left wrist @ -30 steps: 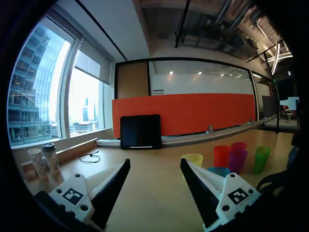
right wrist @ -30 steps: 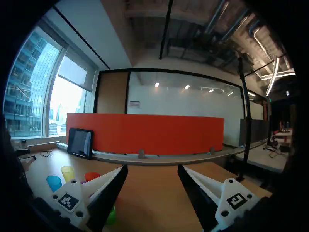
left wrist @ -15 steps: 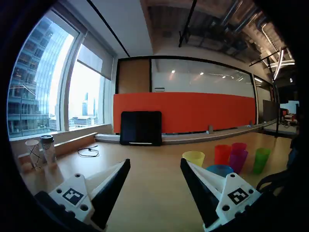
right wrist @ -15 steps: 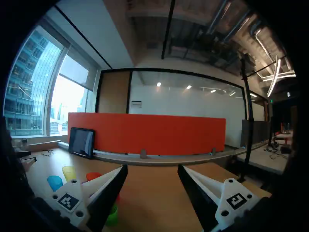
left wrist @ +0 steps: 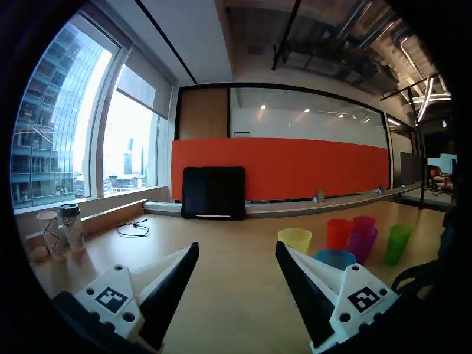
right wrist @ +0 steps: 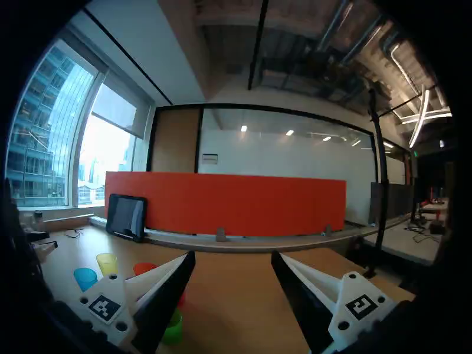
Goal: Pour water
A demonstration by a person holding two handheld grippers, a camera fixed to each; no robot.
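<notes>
Several plastic cups stand on the wooden table. In the left gripper view I see a yellow cup (left wrist: 295,239), a red cup (left wrist: 338,233), a purple cup (left wrist: 361,243), a green cup (left wrist: 397,242) and a blue cup (left wrist: 335,258) just behind my right finger. My left gripper (left wrist: 236,251) is open above the table, nothing between its fingers. In the right gripper view, the blue cup (right wrist: 85,278), yellow cup (right wrist: 107,263), red cup (right wrist: 143,268) and green cup (right wrist: 173,327) sit at lower left, partly hidden by the finger. My right gripper (right wrist: 232,259) is open and holds nothing.
A dark tablet (left wrist: 213,193) leans against the orange partition (left wrist: 283,168) at the table's far edge. A black cable (left wrist: 132,228) lies near it. A paper coffee cup (left wrist: 71,225) and a wire stand (left wrist: 47,231) sit by the window sill at left.
Both views have tilted slightly, so the cups and tablet sit a little lower or shifted in the frames. Both grippers stay open.
</notes>
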